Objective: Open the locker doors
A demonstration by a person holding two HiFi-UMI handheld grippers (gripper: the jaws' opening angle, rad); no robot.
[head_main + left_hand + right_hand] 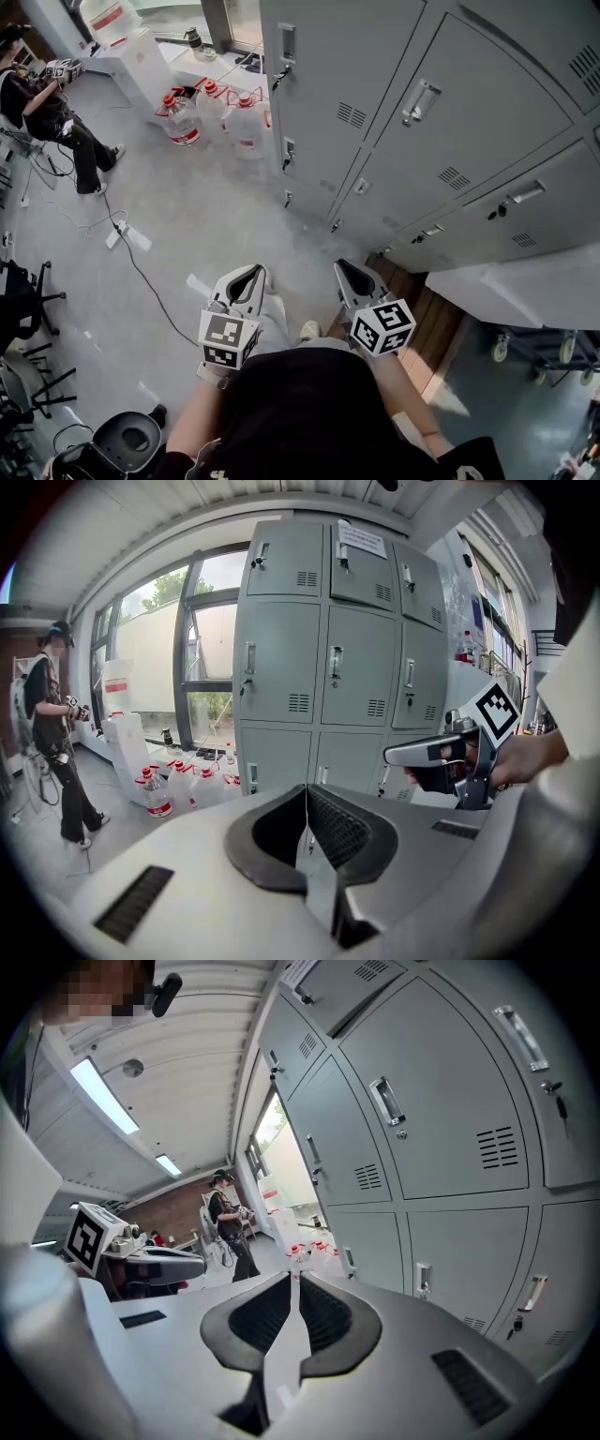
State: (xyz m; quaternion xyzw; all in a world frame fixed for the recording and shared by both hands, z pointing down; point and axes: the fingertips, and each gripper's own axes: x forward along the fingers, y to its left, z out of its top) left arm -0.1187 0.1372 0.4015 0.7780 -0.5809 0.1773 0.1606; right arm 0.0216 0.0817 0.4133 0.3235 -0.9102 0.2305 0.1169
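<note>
Locker doors (441, 103) stand shut. Left gripper (248, 277) and right gripper (349, 275) hover side by side, apart from them; both jaws are closed together, gripping nothing.

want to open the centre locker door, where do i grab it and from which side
Probably the upright handle by that door's left edge, approached from the front with jaws straddling it. The rest of the panel is flat, offering nothing else to grip.

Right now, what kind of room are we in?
Probably a locker area in a lab or workshop-type building, not a home. Cues: a bank of grey metal lockers, large water jugs on the bare floor by a tall window, and another person standing with handheld gear.
</note>
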